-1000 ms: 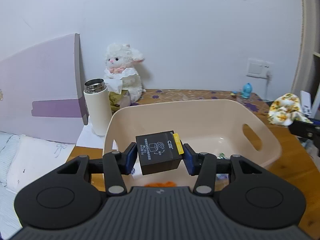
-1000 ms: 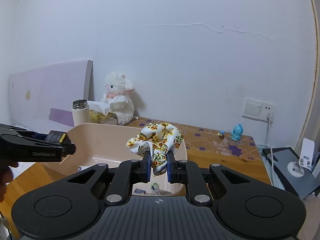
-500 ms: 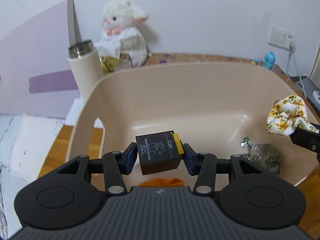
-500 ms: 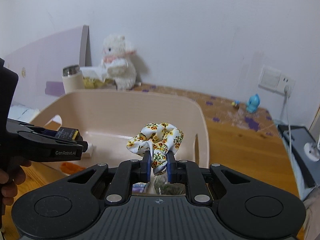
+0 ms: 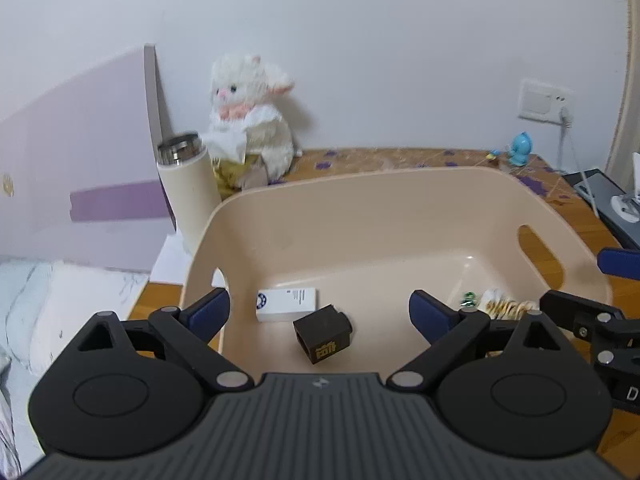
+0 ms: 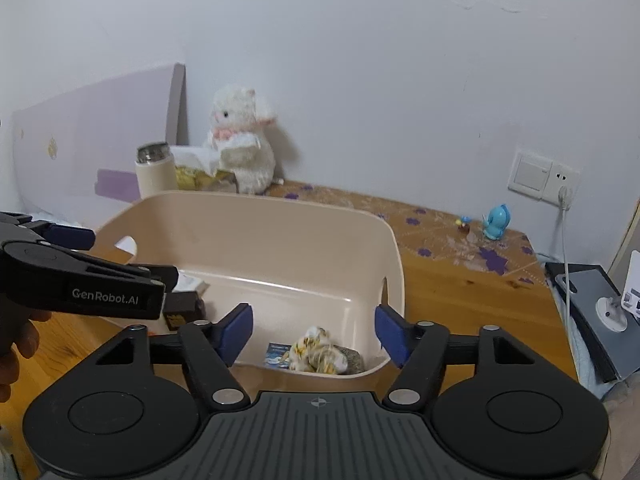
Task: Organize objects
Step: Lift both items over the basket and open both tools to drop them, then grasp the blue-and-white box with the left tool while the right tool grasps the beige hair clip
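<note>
Ahead of both your tongs sits one bin [image 5: 400, 208], holding one black box [image 5: 323, 334], one white box [image 5: 286, 304] and one scrunchie [image 6: 316, 354]. Your left tongs [image 5: 319, 312] and right tongs [image 6: 314, 330] are spread, pinching nothing. Only the right view shows the scrunchie whole; left, a finger partly hides it. Behind the bin stand one flask [image 5: 188, 188] and one plush lamb [image 5: 250, 120].
</note>
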`<state>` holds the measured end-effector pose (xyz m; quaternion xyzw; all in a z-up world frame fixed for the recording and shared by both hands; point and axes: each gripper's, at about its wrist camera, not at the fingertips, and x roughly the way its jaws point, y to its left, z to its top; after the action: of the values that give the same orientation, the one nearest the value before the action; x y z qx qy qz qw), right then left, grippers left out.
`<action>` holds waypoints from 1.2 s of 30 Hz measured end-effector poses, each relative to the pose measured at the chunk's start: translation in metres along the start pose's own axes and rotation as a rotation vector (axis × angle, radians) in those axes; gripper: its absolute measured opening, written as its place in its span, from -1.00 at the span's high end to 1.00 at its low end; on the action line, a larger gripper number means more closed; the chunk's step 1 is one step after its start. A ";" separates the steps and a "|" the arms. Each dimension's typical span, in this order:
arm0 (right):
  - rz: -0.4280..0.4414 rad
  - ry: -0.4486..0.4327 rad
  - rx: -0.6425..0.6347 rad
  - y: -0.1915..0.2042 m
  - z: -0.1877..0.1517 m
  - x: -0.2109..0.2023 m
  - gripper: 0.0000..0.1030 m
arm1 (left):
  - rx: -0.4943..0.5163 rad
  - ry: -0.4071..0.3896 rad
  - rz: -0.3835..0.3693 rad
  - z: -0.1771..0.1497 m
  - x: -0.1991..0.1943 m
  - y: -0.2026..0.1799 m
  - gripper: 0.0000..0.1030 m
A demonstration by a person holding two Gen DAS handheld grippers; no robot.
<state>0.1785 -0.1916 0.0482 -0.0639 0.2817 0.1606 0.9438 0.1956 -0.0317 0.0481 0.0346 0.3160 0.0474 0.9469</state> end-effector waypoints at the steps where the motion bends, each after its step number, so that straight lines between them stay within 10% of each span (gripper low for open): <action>1: 0.003 -0.007 0.004 -0.001 0.000 -0.006 -0.50 | 0.007 -0.010 -0.004 0.000 -0.006 -0.001 -0.88; 15: -0.029 0.061 -0.012 -0.011 -0.042 -0.035 -0.82 | 0.035 -0.008 -0.041 -0.044 -0.054 -0.002 -0.90; 36: 0.046 0.306 0.027 -0.009 -0.112 0.031 -0.83 | 0.005 0.169 -0.130 -0.094 0.004 -0.021 -0.90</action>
<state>0.1490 -0.2150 -0.0618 -0.0684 0.4258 0.1670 0.8867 0.1438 -0.0490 -0.0313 0.0120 0.3965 -0.0122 0.9179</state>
